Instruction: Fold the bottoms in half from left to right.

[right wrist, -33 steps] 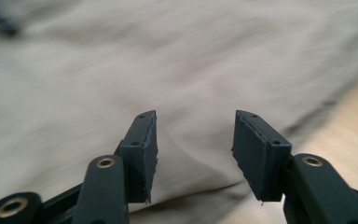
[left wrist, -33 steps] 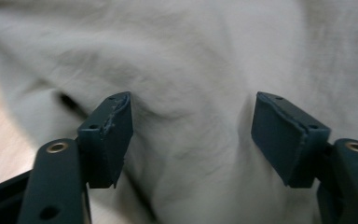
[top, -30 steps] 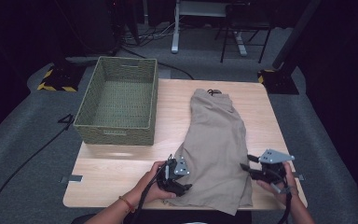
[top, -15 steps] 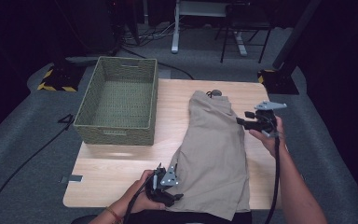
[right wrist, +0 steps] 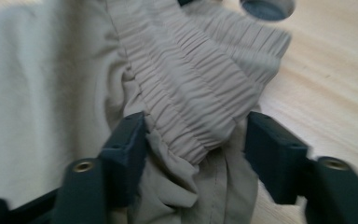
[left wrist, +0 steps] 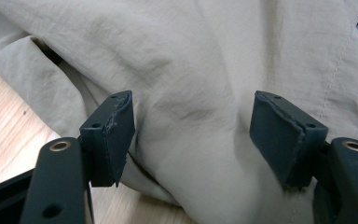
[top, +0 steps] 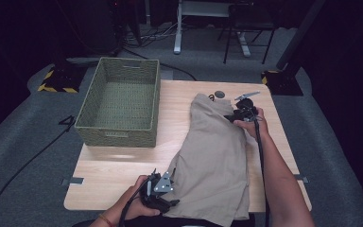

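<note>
Lengthwise, beige shorts [top: 215,156] lie waistband away from the person; left tool [top: 163,196] gaping over the hem, right tool [top: 234,116] just widening, straddling the waistband.

Each hand-held gripper is black: the left hand-held gripper [top: 160,193] carries a grey three-cornered plate on top, and so does the right hand-held gripper [top: 242,111]. A black cable trails from each along the forearm. The jaws end in flat dark rectangular pads [left wrist: 116,135] with worn edges, fixed to arms with brass-ringed holes. The left wrist wears a thin orange band; both forearms are unsleeved.
</note>
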`<state>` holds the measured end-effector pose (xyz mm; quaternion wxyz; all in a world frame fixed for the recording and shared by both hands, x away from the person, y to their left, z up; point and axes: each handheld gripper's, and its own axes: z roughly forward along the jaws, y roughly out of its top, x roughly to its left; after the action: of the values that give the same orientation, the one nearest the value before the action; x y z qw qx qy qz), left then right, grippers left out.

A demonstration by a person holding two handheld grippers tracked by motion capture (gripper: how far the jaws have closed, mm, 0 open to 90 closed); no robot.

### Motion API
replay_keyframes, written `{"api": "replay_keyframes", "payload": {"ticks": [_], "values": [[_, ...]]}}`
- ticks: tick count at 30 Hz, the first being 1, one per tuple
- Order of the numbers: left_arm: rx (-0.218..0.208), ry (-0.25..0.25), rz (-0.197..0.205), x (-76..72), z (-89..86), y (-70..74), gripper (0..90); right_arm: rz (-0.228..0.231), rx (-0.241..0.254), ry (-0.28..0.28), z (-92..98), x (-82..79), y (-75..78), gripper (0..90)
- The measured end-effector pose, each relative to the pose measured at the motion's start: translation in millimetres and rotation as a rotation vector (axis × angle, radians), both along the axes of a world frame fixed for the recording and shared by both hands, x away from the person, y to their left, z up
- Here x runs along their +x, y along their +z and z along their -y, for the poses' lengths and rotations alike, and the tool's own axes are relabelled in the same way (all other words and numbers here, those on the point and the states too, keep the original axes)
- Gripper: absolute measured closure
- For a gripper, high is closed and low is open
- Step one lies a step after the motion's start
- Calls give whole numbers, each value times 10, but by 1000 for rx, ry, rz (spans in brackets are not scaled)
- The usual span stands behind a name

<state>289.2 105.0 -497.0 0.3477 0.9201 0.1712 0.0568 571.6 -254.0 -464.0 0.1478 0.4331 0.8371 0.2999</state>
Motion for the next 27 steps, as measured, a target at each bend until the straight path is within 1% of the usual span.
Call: {"api": "replay_keyframes", "payload": {"ticks": [1,2,4,5,7,8,9,10,11,12,13,14,15,16,17,18,19,20,21,22,23,24,25,26,27], "values": [[2,2,-1,-8,-21,1,315,-6,-32,-2,-13,18,-35,496],[1,12,-2,-23,-46,-1,316,-8,-48,1,-21,34,-66,532],[-8,11,4,-34,-66,-8,321,1,-61,0,-20,51,-97,609],[-7,22,-1,-48,-66,-6,323,11,-67,-1,-18,54,-95,637],[3,28,-7,-67,-52,7,335,57,-69,-16,6,50,-42,674],[14,22,-11,-81,-41,19,346,79,-64,-31,22,46,-13,691],[15,13,-8,-87,-26,20,356,113,-54,-47,59,43,40,699],[22,14,-12,-97,-17,27,356,132,-55,-58,89,44,80,700],[32,12,-17,-111,3,36,356,147,-67,-72,109,46,109,700],[38,9,-19,-126,26,41,356,173,-85,-97,144,47,156,700],[45,2,-20,-137,47,48,356,194,-84,-119,178,50,189,697],[55,-6,-26,-157,80,57,355,205,-75,-132,204,53,211,684],[68,-23,-30,-164,114,71,355,206,-58,-144,231,58,231,630],[77,-38,-27,-154,158,83,350,206,-50,-152,247,65,242,536],[61,-43,-30,-121,190,104,328,206,-57,-159,250,69,245,486],[41,-42,-41,-81,204,139,295,206,-60,-158,247,61,248,455],[3,-31,-54,-14,221,199,279,202,-51,-152,249,53,251,410],[-37,-13,-46,89,249,287,263,187,-31,-142,254,35,258,373],[-55,-3,-29,165,274,335,243,169,-7,-132,263,4,263,363],[-65,20,-3,272,313,394,234,165,-6,-128,267,-22,267,355],[-78,41,11,400,356,438,228,169,-16,-129,266,-64,268,342],[-87,71,16,573,429,469,226,167,-17,-123,268,-110,270,335],[-68,94,43,714,501,479,222,150,-11,-107,273,-160,268,327],[-69,130,61,861,575,472,214,142,-20,-93,275,-200,267,325],[-70,159,61,1018,642,452,220,137,-33,-97,278,-236,259,328]]}}
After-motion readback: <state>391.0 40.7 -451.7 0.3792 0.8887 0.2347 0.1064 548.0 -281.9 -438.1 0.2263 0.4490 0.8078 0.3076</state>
